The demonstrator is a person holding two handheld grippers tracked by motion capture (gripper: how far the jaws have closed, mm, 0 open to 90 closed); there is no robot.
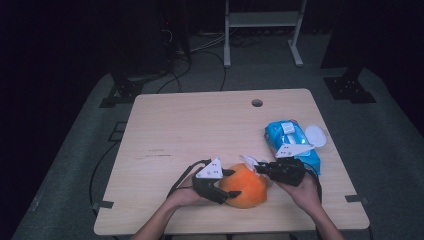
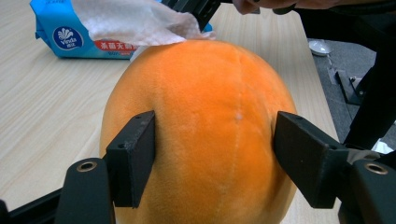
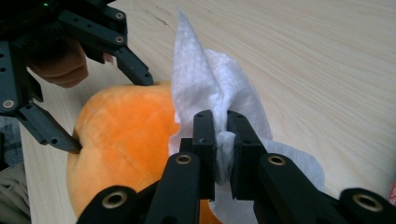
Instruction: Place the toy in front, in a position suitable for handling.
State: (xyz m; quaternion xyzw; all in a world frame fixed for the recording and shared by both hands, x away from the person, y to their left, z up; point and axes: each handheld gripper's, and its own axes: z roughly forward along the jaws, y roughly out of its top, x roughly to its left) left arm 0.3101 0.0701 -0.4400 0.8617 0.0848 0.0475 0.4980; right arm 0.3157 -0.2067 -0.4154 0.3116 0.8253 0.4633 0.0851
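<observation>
Two handheld grippers, matte black throughout. Left gripper [image 1: 231, 186]: grey three-cornered plate on top with small dark dots, black cable looping back toward the forearm. Right gripper [image 1: 260, 168]: same grey plate, black cable trailing behind the wrist. Jaws flat, blocky and rectangular, mounted on rounded arms. Brass-coloured ringed screw holes at the arm joints. Open, strut-like black linkages with small silver screws. Tiny green light on the left gripper's body. Forearms bare, no sleeves
</observation>
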